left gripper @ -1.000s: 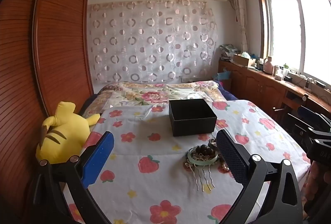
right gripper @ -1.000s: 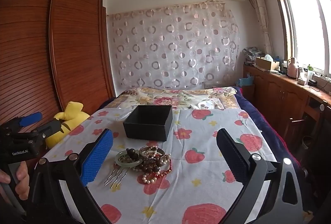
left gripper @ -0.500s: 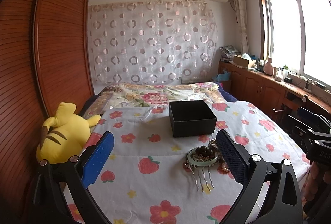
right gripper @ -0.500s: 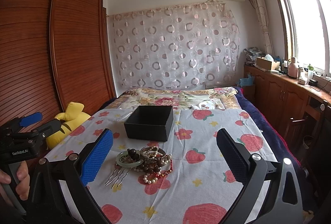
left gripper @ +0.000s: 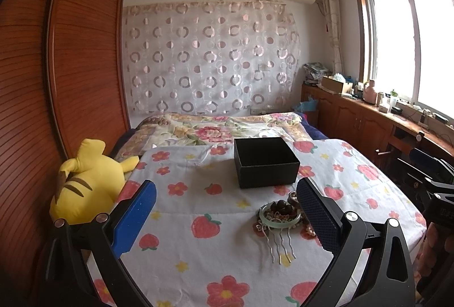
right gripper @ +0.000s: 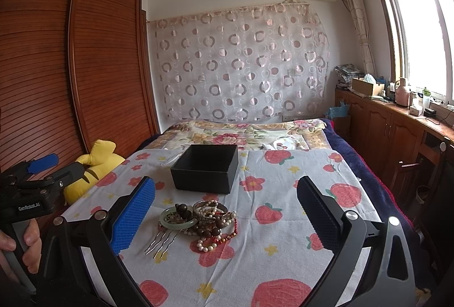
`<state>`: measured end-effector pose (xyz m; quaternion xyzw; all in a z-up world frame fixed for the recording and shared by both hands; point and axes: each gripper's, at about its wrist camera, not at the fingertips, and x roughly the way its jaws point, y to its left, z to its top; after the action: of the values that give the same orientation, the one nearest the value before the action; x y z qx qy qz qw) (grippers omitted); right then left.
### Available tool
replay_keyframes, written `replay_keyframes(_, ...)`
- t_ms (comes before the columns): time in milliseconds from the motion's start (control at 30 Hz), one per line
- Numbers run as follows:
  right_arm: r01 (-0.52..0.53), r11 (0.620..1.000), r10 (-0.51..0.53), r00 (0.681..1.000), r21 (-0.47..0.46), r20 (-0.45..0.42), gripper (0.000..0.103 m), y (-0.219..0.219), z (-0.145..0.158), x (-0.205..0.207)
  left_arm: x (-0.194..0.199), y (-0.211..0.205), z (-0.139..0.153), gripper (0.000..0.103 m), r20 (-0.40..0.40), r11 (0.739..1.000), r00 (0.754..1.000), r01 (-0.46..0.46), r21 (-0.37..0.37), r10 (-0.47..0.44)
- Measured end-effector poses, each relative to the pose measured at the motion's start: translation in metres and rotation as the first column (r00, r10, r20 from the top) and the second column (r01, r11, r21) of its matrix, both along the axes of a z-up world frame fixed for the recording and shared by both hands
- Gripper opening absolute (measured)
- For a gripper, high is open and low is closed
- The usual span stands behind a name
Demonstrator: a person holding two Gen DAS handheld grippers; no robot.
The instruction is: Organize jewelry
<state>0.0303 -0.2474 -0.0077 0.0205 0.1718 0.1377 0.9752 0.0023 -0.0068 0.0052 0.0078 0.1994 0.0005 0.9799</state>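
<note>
- Both your grippers: jaws wide, nothing held. Left gripper (left gripper: 227, 210), right gripper (right gripper: 225, 210) hover short of the jewelry pile (right gripper: 198, 222).
- Pile sits on the strawberry-print cloth (right gripper: 283, 182), just in front of the black box (right gripper: 205, 172), which looks empty.
- Risk: bead strands are tangled under the jade bangle (right gripper: 177, 219); lift one and you likely drag the rest off the cloth.
- Hair comb (right gripper: 161, 241): long axis along its prongs, which point toward you, slightly left; head tucked under the bangle.

One black box (right gripper: 205, 172); just in front of it — one green bangle (right gripper: 178, 217), one hair comb (right gripper: 163, 243), one tangle of bead strings (right gripper: 215, 227) — uncountable. One yellow plush toy (left gripper: 85, 182).
</note>
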Motion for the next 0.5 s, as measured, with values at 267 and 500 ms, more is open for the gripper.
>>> replay_keyframes(267, -0.001, 1.0, 0.001, 1.0, 0.005, -0.007, 0.101, -0.0013, -0.0021, 0.0008, -0.0009, 0.0067, 0.0006, 0.096, 0.001, 1.0, 1.0, 0.002, -0.002, -0.002)
replay_keyframes(500, -0.001, 1.0, 0.001, 1.0, 0.005, -0.008, 0.101, -0.0008, -0.0019, -0.0001, 0.0025, 0.0074, -0.0031, 0.096, 0.001, 1.0, 1.0, 0.002, -0.004, -0.002)
